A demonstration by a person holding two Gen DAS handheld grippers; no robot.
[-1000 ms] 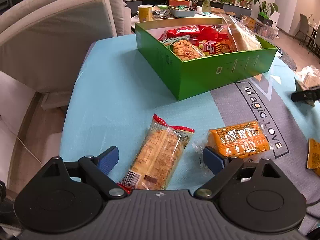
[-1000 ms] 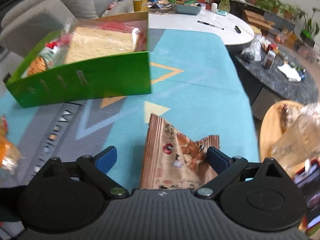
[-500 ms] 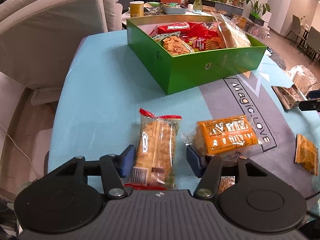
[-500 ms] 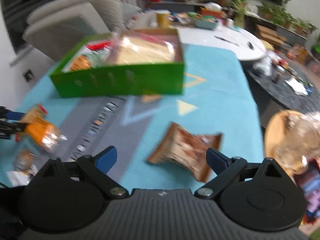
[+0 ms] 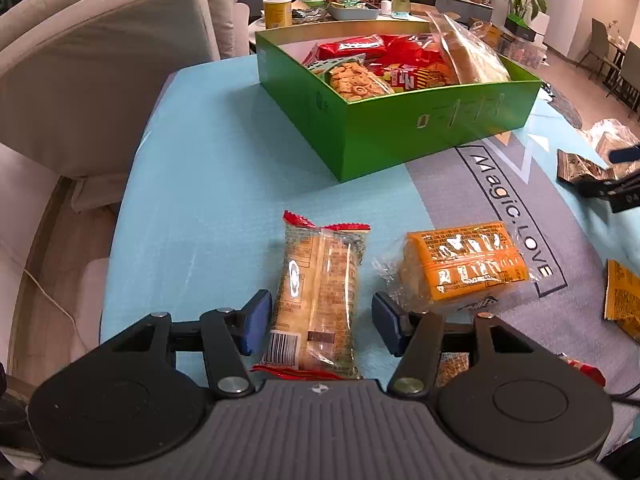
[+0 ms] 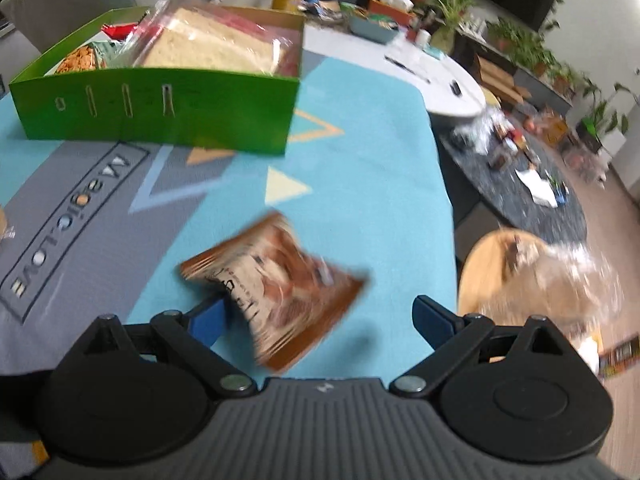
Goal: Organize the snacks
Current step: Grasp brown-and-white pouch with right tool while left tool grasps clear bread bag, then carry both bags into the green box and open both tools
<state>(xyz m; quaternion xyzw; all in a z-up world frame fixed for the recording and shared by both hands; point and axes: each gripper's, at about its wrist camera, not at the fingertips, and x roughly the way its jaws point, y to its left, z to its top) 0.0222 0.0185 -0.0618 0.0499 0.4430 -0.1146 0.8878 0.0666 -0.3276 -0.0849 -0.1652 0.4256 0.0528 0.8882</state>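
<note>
A green box full of snack packs stands on the blue-and-grey tablecloth; it also shows in the right wrist view. My left gripper is partly closed around a clear biscuit pack with red ends; its left pad touches the pack, its right pad stands a little apart. An orange pack lies just to the right. My right gripper is open over a brown snack pack, which looks blurred and tilted between the fingers.
A yellow-brown packet lies near the right table edge. A grey sofa stands left of the table. A white table, a dark low table with clutter and a round wooden stool stand to the right.
My left gripper's fingers have closed in on the biscuit pack. My right gripper has swung about and the brown pack now lies tilted and blurred between its open fingers.
</note>
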